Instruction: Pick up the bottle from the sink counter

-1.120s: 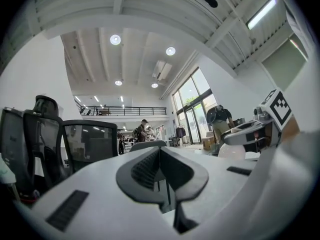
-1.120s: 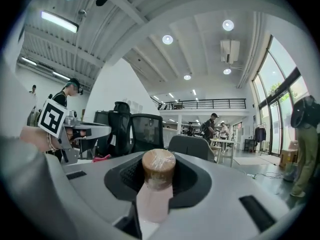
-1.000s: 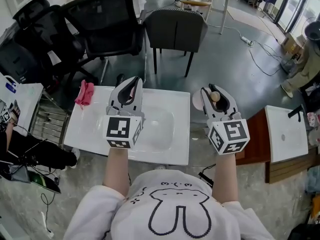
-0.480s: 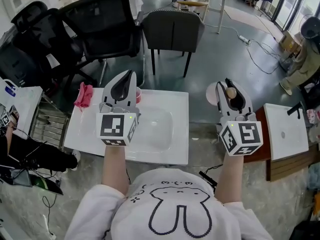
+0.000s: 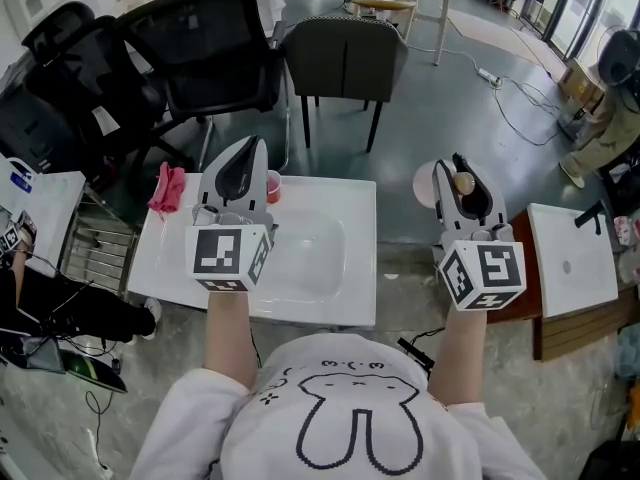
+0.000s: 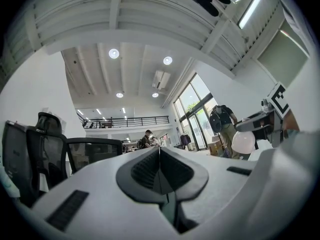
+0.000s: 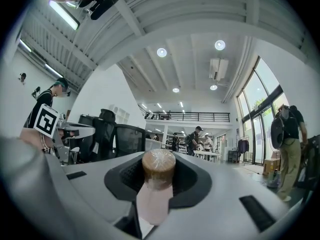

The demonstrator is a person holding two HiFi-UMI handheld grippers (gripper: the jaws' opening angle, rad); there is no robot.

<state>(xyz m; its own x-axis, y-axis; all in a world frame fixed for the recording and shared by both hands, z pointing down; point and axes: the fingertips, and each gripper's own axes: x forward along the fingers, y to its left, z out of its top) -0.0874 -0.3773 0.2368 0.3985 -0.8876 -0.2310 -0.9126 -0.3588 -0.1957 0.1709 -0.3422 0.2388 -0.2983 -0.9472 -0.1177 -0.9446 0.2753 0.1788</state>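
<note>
My right gripper (image 5: 463, 190) is shut on the bottle (image 5: 463, 182), a pale pink bottle with a round brown cap. It holds the bottle in the air, to the right of the white sink counter (image 5: 330, 308). In the right gripper view the bottle (image 7: 159, 168) stands between the dark pads with its cap outward, and the right gripper (image 7: 159, 180) points up at the ceiling. My left gripper (image 5: 247, 163) hovers over the counter's left half. Its jaws are pressed together with nothing between them, as the left gripper (image 6: 160, 170) view shows.
A pink cup (image 5: 273, 186) stands at the counter's back edge and a pink cloth (image 5: 168, 188) lies at its left corner. Office chairs (image 5: 210, 53) and a grey chair (image 5: 345, 58) stand behind. A wooden stand with a white slab (image 5: 570, 263) is on the right.
My right gripper has carried the bottle rightward, off the counter's edge. The left gripper has shifted slightly left and risen. Little differs over the last half second.
</note>
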